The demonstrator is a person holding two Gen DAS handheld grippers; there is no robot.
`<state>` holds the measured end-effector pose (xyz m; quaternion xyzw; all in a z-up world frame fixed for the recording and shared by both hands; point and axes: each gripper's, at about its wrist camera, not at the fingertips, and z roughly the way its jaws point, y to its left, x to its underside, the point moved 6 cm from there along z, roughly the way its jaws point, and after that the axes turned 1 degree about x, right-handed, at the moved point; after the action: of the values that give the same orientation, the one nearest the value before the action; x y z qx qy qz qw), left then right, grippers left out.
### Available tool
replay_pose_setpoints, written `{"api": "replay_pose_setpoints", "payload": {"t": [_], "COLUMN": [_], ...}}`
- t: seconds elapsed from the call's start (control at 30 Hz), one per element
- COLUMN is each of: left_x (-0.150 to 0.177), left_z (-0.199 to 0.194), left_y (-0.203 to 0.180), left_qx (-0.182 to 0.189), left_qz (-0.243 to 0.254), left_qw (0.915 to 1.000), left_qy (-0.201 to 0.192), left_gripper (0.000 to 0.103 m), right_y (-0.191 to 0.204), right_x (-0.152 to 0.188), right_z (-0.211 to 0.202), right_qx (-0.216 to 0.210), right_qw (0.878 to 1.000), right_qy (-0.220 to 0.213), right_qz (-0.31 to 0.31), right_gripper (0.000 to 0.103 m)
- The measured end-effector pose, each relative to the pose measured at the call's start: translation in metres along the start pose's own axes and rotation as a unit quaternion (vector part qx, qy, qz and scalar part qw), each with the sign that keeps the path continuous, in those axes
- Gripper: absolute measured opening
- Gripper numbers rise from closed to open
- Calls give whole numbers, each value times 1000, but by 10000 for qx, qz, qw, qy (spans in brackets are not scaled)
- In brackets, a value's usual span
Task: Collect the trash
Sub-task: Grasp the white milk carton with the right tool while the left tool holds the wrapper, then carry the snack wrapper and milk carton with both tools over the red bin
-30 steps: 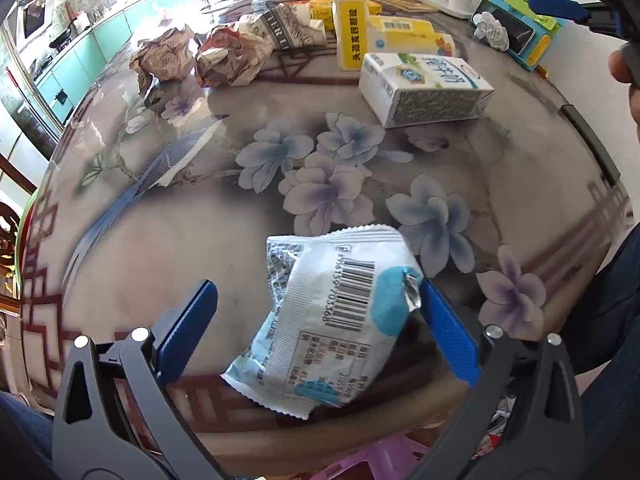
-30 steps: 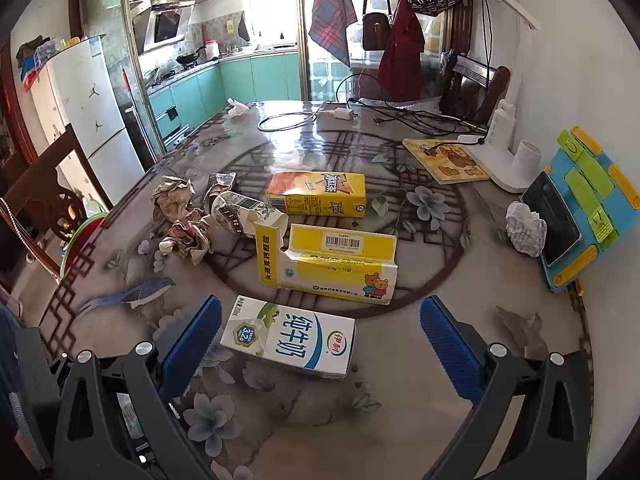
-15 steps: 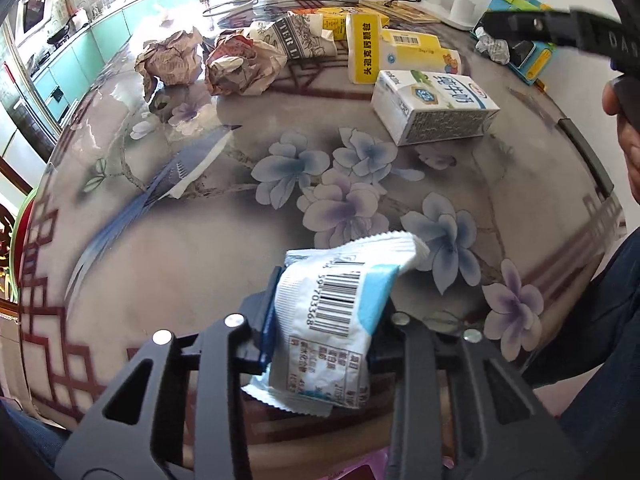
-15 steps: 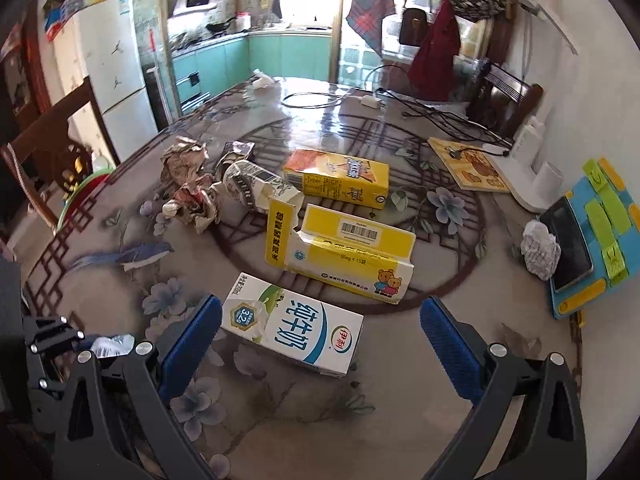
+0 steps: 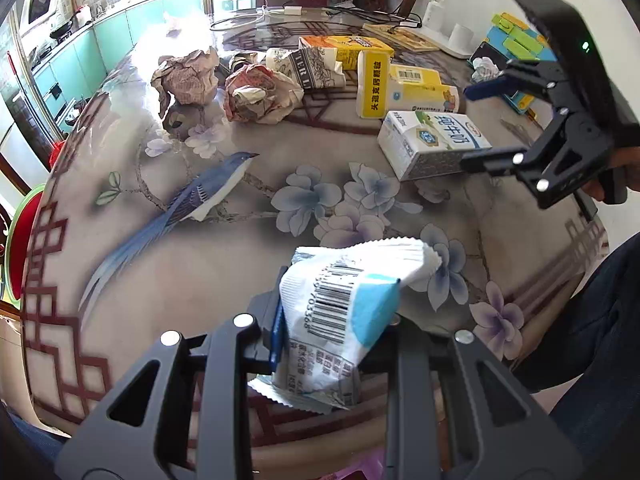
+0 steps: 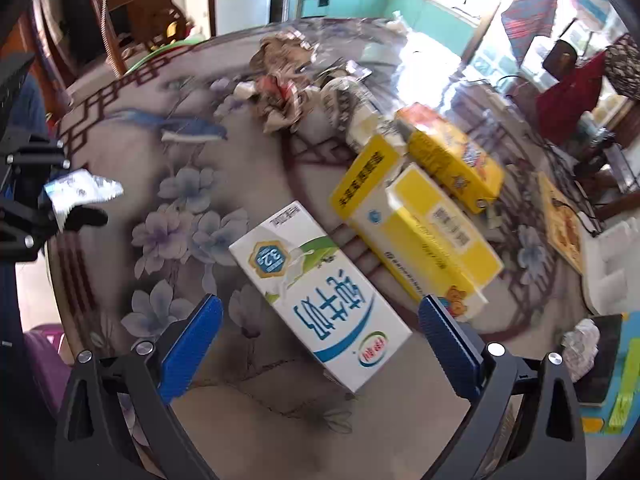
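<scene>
Nearest, the left gripper (image 5: 336,344) was clamped on a white and blue snack wrapper (image 5: 344,312), its 2 fingers pressed in against the wrapper's lower half. The barcode faced up, and the crimped top edge stuck out over the flowered table (image 5: 224,248). From the right wrist view the same wrapper (image 6: 80,192) showed at the far left, pinched in the dark fingers and held just above the table edge.

The right gripper (image 6: 320,344) was wide apart, with nothing between its 2 blue pads (image 6: 192,344). It hovered over a white milk carton (image 6: 320,292) lying flat on the table, the carton's near end sitting between the pads without touching either. In the left wrist view the right gripper (image 5: 476,124) reached in from the right, one finger on each side of the carton (image 5: 432,144).

Just beyond the carton lay a yellow box (image 6: 428,240) with an open flap, and touching its far side an orange and yellow box (image 6: 452,156). Left of those was a crushed printed carton (image 5: 308,68), then 2 balls of crumpled paper (image 5: 260,96) close together beside it.

Further off, at the table's far right edge, a small white paper wad (image 5: 484,68) rested against a blue and green stand (image 5: 516,40).
</scene>
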<state>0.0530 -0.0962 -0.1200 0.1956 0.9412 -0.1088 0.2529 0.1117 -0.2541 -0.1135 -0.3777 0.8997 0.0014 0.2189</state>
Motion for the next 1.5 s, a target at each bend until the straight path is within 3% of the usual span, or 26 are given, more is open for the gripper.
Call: {"api": "replay_pose_setpoints", "payload": {"t": [0.13,0.23,0.37,0.5,0.63,0.9,1.07,1.3,1.5], "left_x": [-3,-4,-5,-6,-7,-15,-28,-50,-65], "left_z": [-3,-6,-9,-14,-20,-35,-56,-99,-136], "left_y": [1,4,9,12,16,33,61,134,213], "left_qx": [71,80,54,37,33,-46,-234,-801,-1387], "left_qz": [-53,-83,-139,-168,-223,-306,-379,-593,-910], "left_qw": [9999,9999,9998,9997,9994,9985,9966,9892,9766], "left_qy": [-51,-96,-142,-194,-262,-459,-693,-1079,-1371], "left_gripper": [25,25,25,26,26,26,26,26,26], "right_y": [2,-5,-11,-9,-14,-10,3,37,72], "right_x": [0,-3,-4,-6,-12,-28,-55,-132,-210], "right_z": [17,19,30,34,33,9,-17,-45,-54], "right_qx": [162,116,32,32,24,168,349,365,284], "right_qw": [9995,9999,9995,9994,9989,9948,9899,9825,9788], "right_qy": [165,113,299,304,287,-5,-350,-986,-1377], "right_qz": [-226,-39,136,143,368,1001,1330,1540,1488], "right_gripper": [90,89,77,74,39,37,37,37,37]}}
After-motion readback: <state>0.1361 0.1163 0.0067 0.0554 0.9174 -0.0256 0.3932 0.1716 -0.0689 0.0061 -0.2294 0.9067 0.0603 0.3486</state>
